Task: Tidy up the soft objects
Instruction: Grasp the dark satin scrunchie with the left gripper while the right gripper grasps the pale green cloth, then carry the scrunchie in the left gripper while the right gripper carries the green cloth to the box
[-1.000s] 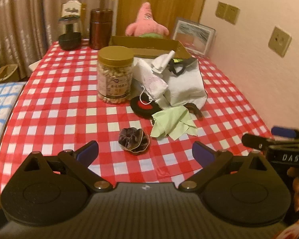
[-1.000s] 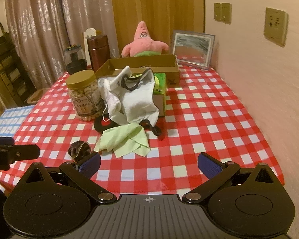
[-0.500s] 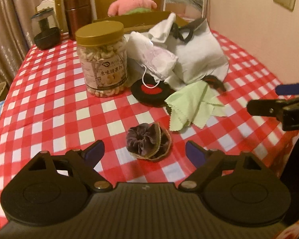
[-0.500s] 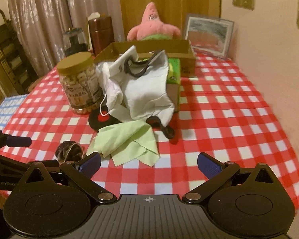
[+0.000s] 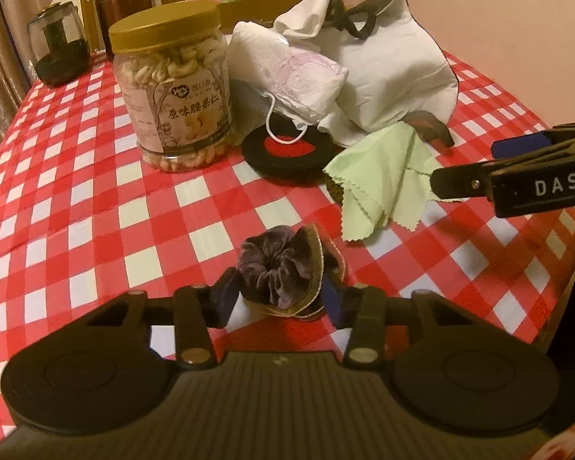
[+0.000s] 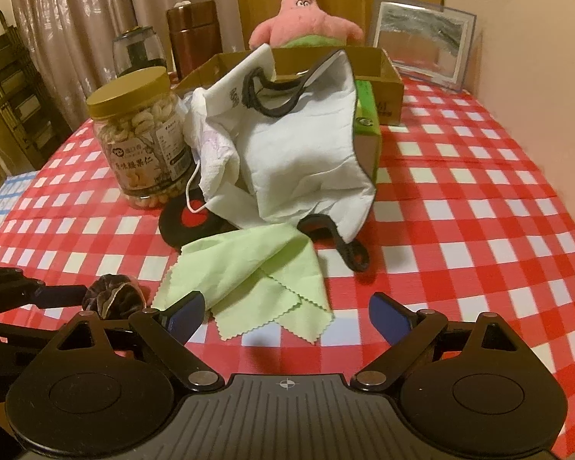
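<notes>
Now | left tongs (image 5: 280,291) have just been closing, pinching scrunchie (image 5: 278,268) on table (image 5: 96,199) | right tongs (image 6: 285,312) spread over green cloth (image 6: 249,268) | pile by box (image 6: 387,73) unsorted; sorting barely begun.

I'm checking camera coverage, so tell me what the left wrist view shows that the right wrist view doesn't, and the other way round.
Left wrist only: the left gripper from behind, jaws just closing around the purple scrunchie, pads touching its sides.

Right wrist only: the right gripper, open over the green cloth, plus the picture frame and a rack.

Both: nut jar, white bag, pink plush.
</notes>
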`<state>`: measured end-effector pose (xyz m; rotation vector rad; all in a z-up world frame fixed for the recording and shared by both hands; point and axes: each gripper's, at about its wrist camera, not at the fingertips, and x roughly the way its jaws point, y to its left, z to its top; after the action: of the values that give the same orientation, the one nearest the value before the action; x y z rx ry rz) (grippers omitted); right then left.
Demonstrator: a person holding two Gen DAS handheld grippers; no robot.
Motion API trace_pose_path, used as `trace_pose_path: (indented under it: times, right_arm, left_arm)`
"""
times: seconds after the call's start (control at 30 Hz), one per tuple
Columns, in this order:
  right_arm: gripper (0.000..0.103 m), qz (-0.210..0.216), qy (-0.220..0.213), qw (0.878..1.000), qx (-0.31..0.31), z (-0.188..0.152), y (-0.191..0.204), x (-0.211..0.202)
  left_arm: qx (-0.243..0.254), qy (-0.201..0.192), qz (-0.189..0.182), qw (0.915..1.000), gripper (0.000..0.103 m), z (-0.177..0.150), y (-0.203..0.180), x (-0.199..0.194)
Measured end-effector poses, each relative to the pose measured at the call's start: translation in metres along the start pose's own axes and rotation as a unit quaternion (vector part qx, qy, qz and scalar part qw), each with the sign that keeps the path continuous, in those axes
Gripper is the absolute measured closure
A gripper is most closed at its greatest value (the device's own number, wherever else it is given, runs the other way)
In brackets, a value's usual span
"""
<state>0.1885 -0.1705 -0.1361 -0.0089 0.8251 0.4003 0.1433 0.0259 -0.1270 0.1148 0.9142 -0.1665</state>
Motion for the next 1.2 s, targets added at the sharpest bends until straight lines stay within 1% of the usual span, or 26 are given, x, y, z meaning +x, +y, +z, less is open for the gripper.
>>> trace_pose_path:
  times: [0.1,0.13,0.17,0.27,0.5,0.6,0.67,0.73,0.83,0.87,0.9,0.93,1.0,1.2]
  right_arm:
    - [0.01,0.004,0.001,1.0,-0.002,0.001,0.003,0.005]
    - [0.01,0.005,0.0,1.0,-0.003,0.002,0.006,0.007]
    - [0.01,0.006,-0.001,1.0,-0.005,0.002,0.008,0.009]
    - [0.011,0.007,-0.003,1.0,-0.012,0.005,0.014,0.015]
    - [0.021,-0.006,-0.004,0.999,-0.041,0.008,0.027,0.037]
    - [0.031,-0.007,0.003,0.999,-0.041,0.009,0.028,0.046]
    - [0.036,-0.004,0.0,0.999,-0.046,0.009,0.03,0.046]
    - [0.043,-0.002,-0.001,0.999,-0.047,0.009,0.031,0.046]
    - [0.066,0.005,0.001,0.999,-0.041,0.009,0.033,0.043]
    - [0.07,0.006,0.0,0.999,-0.043,0.009,0.034,0.041]
    - [0.08,0.006,0.0,0.999,-0.045,0.009,0.035,0.04]
    - [0.091,0.006,0.0,0.999,-0.046,0.008,0.035,0.039]
    - [0.102,0.006,0.003,0.999,-0.047,0.008,0.035,0.038]
    - [0.103,0.003,-0.021,0.999,-0.047,0.011,0.033,0.021]
  left_arm:
    - [-0.014,-0.003,-0.002,0.9999,0.078,0.0,0.004,-0.001]
    - [-0.02,-0.003,0.0,0.9998,0.085,0.001,0.006,-0.002]
    - [-0.024,-0.004,0.004,0.9997,0.087,0.002,0.008,-0.004]
    - [-0.041,-0.011,0.007,0.9991,0.09,0.004,0.015,-0.009]
    - [-0.074,-0.036,0.019,0.9964,0.09,0.013,0.029,-0.019]
    - [-0.088,-0.04,0.02,0.9951,0.09,0.015,0.035,-0.02]
    - [-0.093,-0.039,0.019,0.9947,0.09,0.014,0.037,-0.019]
    - [-0.093,-0.038,0.019,0.9947,0.09,0.014,0.038,-0.019]
    - [-0.093,-0.038,0.017,0.9948,0.09,0.014,0.037,-0.019]
    - [-0.093,-0.038,0.017,0.9948,0.09,0.014,0.036,-0.02]
    - [-0.093,-0.038,0.017,0.9948,0.09,0.014,0.036,-0.019]
    - [-0.093,-0.038,0.016,0.9948,0.09,0.014,0.036,-0.019]
    - [-0.092,-0.039,0.014,0.9949,0.09,0.015,0.034,-0.02]
    - [-0.089,-0.046,0.013,0.9948,0.09,0.019,0.03,-0.025]
